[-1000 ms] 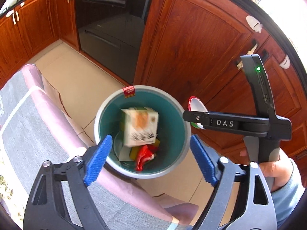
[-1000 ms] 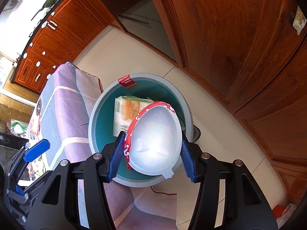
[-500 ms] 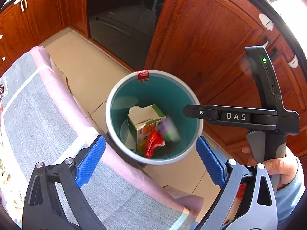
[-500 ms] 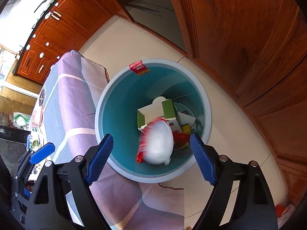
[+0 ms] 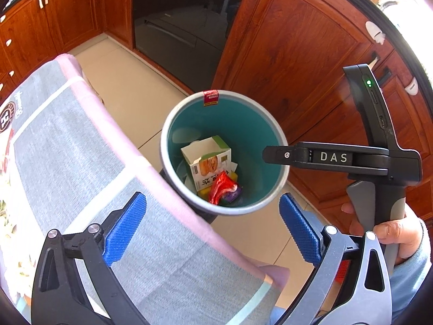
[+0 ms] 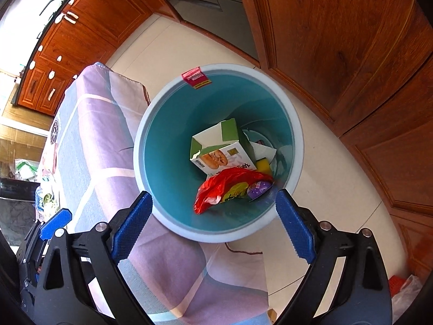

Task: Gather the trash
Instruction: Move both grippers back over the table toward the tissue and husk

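Trash in: carton (image 6: 222,151), red wrapper (image 6: 224,189) etc. lie at btm of teal bin (image 6: 151,140) beside table. Right gripper (image 6: 213,224) jaws opening, nothing between; left gripper (image 5: 211,227) spread, empty. Remaining trash: can't tell.

Bin (image 6: 293,146) stands on floor (image 6: 335,189), just beside the clothed table (image 6: 113,178). In the bin: box (image 6: 224,154), with wrapper (image 6: 230,187) lying in front of it. Cabinets (image 6: 351,40) stand behind.
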{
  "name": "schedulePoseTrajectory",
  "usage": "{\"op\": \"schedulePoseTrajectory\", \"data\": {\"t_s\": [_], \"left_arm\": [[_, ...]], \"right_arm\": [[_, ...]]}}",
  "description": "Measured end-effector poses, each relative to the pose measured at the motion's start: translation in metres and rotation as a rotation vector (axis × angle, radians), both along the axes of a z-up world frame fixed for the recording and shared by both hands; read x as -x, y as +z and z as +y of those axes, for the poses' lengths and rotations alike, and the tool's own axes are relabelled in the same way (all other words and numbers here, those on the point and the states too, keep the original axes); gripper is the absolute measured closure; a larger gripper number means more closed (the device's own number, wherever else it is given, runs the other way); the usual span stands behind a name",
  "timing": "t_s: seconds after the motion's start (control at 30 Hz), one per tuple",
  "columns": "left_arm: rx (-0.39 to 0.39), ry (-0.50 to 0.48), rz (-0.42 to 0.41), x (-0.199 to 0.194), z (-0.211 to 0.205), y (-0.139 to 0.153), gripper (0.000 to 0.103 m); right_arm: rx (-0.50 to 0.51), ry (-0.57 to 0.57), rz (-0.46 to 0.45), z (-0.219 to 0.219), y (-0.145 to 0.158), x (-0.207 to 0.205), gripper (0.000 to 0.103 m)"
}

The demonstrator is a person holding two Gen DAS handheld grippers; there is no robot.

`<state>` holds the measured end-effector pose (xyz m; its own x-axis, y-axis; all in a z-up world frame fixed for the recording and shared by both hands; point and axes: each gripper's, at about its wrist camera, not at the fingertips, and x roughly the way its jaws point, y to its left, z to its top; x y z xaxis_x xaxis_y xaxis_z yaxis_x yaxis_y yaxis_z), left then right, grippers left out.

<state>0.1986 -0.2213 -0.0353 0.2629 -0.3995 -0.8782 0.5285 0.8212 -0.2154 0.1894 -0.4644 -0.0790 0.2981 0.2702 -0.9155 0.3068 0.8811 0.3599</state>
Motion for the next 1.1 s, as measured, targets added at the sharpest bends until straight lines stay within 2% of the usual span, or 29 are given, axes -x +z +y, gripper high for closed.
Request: {"op": "schedulePoseTrajectory", "data": {"t_s": [0.27,0.43,0.83,1.1], "left_arm": [[0.007,0.062,-0.012,0.017,0.044,0.008,0.004],[0.008,0.128,-0.012,0.026,0.088,0.010,0.004],[0.045,0.368,-0.022,0.053,0.227,0.012,0.004],[0.081,0.539,0.002,0.065,0.313,-0.003,0.004]], "right_arm": [[0.014,0.040,-0.014,0.034,0.014,0.006,0.015],[0.017,0.087,-0.021,0.070,0.020,0.008,0.015],[0.031,0.273,-0.003,0.186,0.022,0.001,0.015],[0.044,0.393,0.002,0.260,0.026,-0.009,0.015]]}}
